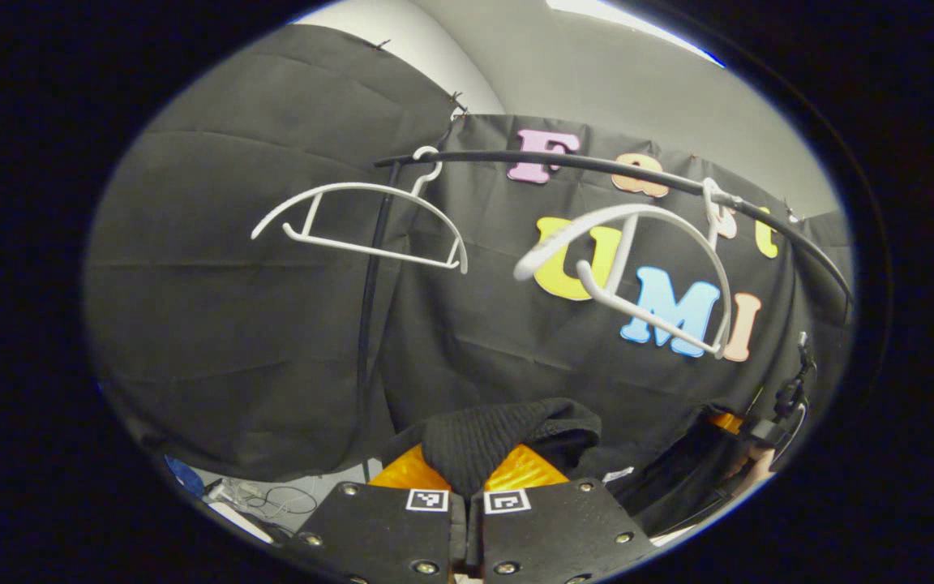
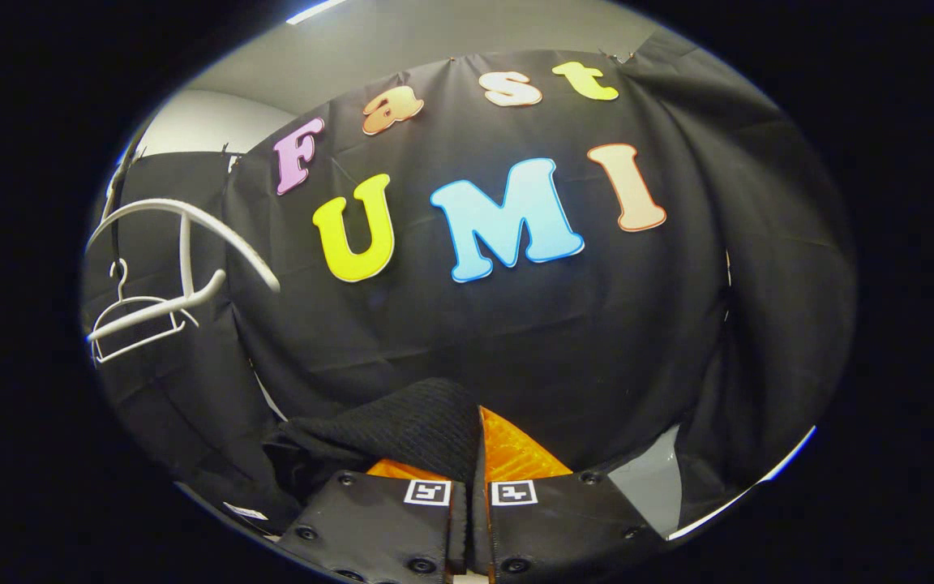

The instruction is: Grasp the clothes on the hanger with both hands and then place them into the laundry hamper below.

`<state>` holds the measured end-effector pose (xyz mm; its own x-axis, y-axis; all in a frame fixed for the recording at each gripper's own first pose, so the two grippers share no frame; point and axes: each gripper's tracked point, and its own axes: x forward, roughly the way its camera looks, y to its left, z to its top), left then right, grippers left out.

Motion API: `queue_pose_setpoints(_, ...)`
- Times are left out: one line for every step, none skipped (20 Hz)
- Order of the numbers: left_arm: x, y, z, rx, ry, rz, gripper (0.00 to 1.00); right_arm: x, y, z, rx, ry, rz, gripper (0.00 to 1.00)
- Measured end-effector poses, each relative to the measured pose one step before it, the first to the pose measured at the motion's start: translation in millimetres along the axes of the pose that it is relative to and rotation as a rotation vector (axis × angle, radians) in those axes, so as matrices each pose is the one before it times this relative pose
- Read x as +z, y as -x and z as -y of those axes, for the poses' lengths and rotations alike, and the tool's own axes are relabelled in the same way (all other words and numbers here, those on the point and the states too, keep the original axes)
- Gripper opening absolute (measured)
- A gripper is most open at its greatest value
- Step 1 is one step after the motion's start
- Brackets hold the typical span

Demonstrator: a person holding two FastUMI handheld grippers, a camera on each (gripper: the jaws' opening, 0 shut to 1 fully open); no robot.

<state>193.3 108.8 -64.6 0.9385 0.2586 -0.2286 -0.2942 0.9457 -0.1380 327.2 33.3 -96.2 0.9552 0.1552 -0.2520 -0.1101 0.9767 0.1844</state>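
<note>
A black knit garment is bunched between the orange fingers of my left gripper, which is shut on it. In the right gripper view the same black knit garment drapes to the left from my right gripper, also shut on the cloth. The garment hangs off both hangers. Two bare white hangers hang on the black rail above. The right gripper and the hand holding it show far right in the left gripper view, with the garment stretched towards it.
The black rail's upright pole stands left of centre. Cables and small items lie on the floor at lower left. In the right gripper view the near white hanger and the farther one sit at the left.
</note>
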Motion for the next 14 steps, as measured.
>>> queue_pose_setpoints(-8.26, 2.22, 2.48, 0.01101, -0.00509, -0.01031, 0.01, -9.98, 5.13, 2.67, 0.00623, 0.00616, -0.02504, 0.01)
queue_pose_setpoints(-12.14, 1.88, 1.95, 0.01236, -0.00887, -0.01467, 0.01, -9.23, 6.21, 3.03, 0.00537, 0.00203, -0.02543, 0.01)
queue_pose_setpoints(-11.52, 2.83, 2.18, 0.00881, -0.01133, -0.01285, 0.01, -11.93, 7.90, 1.45, 0.01246, -0.00259, -0.02358, 0.05)
queue_pose_setpoints(-7.97, 2.67, 2.46, 0.00106, -0.01022, -0.01364, 0.01, -10.78, 9.07, 1.18, 0.00656, 0.00382, -0.02254, 0.04)
queue_pose_setpoints(-8.58, 4.40, 2.17, -0.00433, -0.00973, -0.01736, 0.01, -13.46, 8.41, 3.05, -0.00147, 0.00612, -0.02397, 0.05)
queue_pose_setpoints(-10.59, 5.55, 0.19, -0.01190, -0.01180, -0.02165, 0.00, -12.01, 9.51, 1.12, -0.00309, 0.00379, -0.02585, 0.01)
queue_pose_setpoints(-7.54, 3.82, 3.12, -0.02046, -0.01382, -0.01651, 0.01, -13.19, 8.95, -0.20, -0.00513, -0.00220, -0.02358, 0.01)
queue_pose_setpoints(-7.30, -1.48, 6.25, -0.02570, -0.01156, -0.01470, 0.01, -10.80, 10.33, -2.10, -0.00358, -0.00179, -0.01861, 0.04)
queue_pose_setpoints(-6.44, -3.50, 6.17, -0.03303, -0.00748, -0.01901, 0.01, -10.33, 10.43, -0.81, -0.01311, -0.00145, -0.01642, 0.04)
queue_pose_setpoints(-7.63, -5.38, 5.18, -0.03091, -0.01057, -0.02472, 0.01, -10.41, 10.58, -2.87, -0.01331, -0.00343, -0.01943, 0.05)
queue_pose_setpoints(-7.32, -3.48, 2.67, -0.02824, -0.01555, -0.02263, 0.01, -9.44, 11.32, -3.72, -0.01289, -0.00741, -0.01246, 0.04)
queue_pose_setpoints(-8.44, -0.87, 1.92, -0.03182, -0.01832, -0.01355, 0.01, -7.94, 10.13, -4.72, -0.01369, -0.00556, -0.00731, 0.05)
queue_pose_setpoints(-7.93, -0.59, 1.50, -0.03194, -0.01354, -0.01335, 0.01, -8.88, 9.81, -4.66, -0.01569, -0.00020, -0.00900, 0.06)
queue_pose_setpoints(-10.22, 3.57, 0.90, -0.03482, -0.01108, -0.01231, 0.01, -8.37, 9.17, -4.98, -0.01529, -0.00439, -0.01239, 0.08)
